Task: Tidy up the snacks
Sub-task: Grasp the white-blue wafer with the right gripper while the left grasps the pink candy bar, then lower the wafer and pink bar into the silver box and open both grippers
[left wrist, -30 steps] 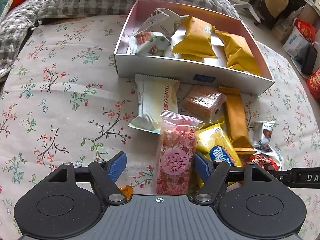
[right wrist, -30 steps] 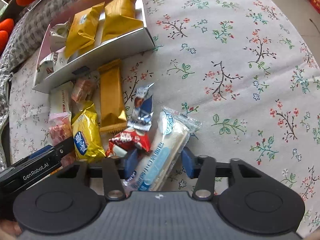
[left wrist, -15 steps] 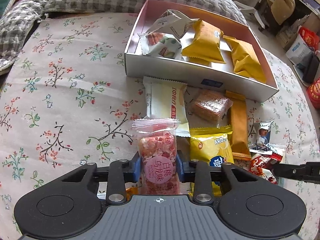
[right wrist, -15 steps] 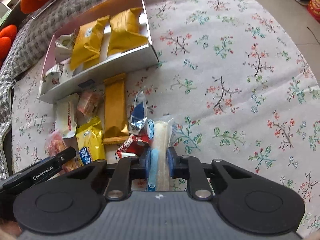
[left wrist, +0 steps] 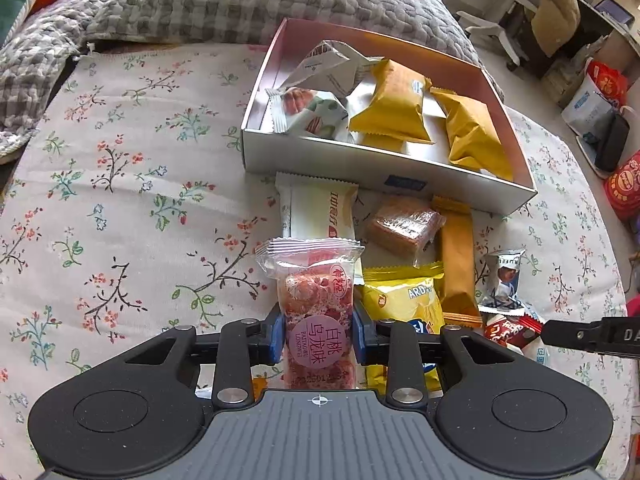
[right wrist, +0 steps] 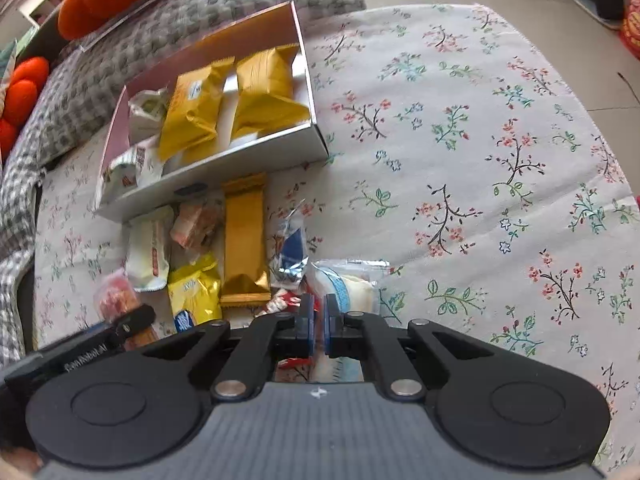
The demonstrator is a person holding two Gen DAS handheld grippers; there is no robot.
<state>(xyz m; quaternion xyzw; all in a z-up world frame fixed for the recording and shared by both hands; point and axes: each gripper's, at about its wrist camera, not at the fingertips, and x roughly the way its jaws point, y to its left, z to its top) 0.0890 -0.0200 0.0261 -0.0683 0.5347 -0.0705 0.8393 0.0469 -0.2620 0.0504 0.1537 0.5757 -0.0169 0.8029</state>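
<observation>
- The left gripper (left wrist: 319, 334) pinches a pink peach-oolong snack bar (left wrist: 316, 312), its 2 blue pads (left wrist: 274, 335) pressed against the bar's long sides near the label end.
- The bar's long axis runs straight ahead along the fingers, and its crimped clear end points toward the open gift box (left wrist: 384, 168).
- The box lies directly ahead of the left gripper on the floral cloth (left wrist: 120, 200). Its near wall runs across the line of approach, with a cream wafer packet (left wrist: 318, 210) lying between bar and wall.
- Judging from this, the bar must rise over that wall and go in; the free space looks tightest among the 2 orange pastry packs (left wrist: 394, 106) and the white wrappers.
- The right gripper (right wrist: 316, 324) has its fingers drawn almost together on the thin edge of a white-and-blue roll packet (right wrist: 352, 284), which juts out ahead and to its right.
- From the right view the box (right wrist: 224, 168) sits ahead and well to the left, so the left gripper seems nearer and squarer to it.
- Loose on the cloth remain a gold bar (right wrist: 244, 248), a yellow chip-style bag (right wrist: 196, 292) and a brown cake (left wrist: 404, 226).
</observation>
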